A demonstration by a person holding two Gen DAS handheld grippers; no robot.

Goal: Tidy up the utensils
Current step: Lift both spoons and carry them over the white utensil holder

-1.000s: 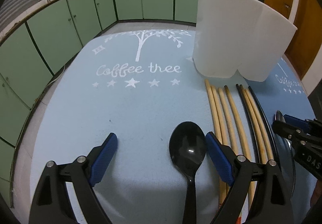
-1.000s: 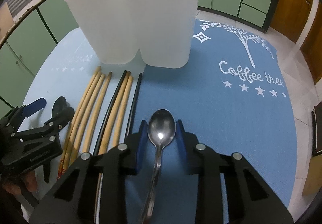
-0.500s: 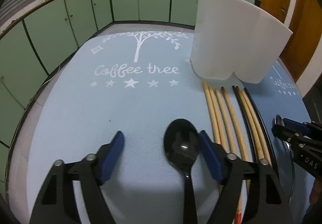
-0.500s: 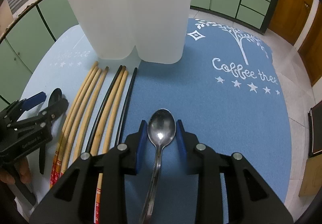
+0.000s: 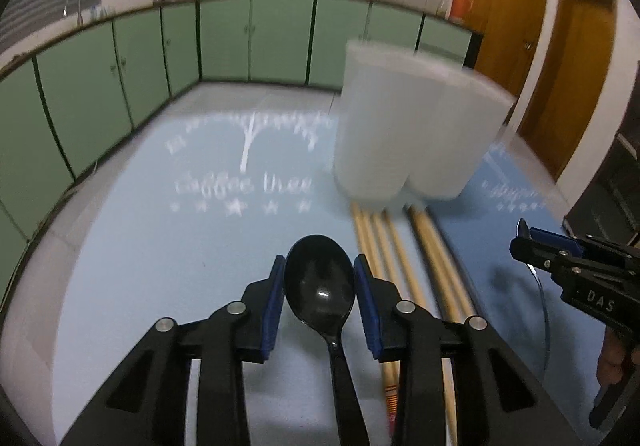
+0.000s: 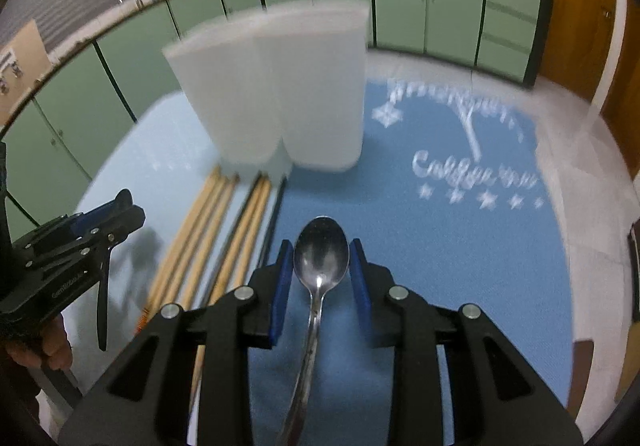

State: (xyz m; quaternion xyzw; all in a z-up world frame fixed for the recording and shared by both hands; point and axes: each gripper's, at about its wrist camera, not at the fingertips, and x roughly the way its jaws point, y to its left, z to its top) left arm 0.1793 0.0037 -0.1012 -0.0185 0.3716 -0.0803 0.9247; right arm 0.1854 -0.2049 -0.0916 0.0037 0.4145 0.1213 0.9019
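My left gripper (image 5: 319,278) is shut on a black plastic spoon (image 5: 320,282), bowl forward, lifted above the light blue mat (image 5: 140,266). My right gripper (image 6: 321,266) is shut on a metal spoon (image 6: 321,258), held above the darker blue mat (image 6: 440,246). A white two-compartment utensil holder (image 5: 416,133) stands upright at the back; it also shows in the right wrist view (image 6: 280,93). Several wooden and black chopsticks (image 5: 400,258) lie in a row in front of it, also seen from the right wrist (image 6: 224,234). Each gripper shows in the other's view (image 5: 576,266) (image 6: 72,246).
Green cabinets (image 5: 240,37) curve around the back with a sink tap (image 5: 74,1) at left. Wooden doors (image 5: 568,65) stand at right. Both mats carry white "Coffee tree" print (image 6: 472,165). The views are motion-blurred.
My left gripper closed on the black spoon and lifted it off the mat. Both grippers rose and tilted up, so more of the room shows. The right still holds the metal spoon.
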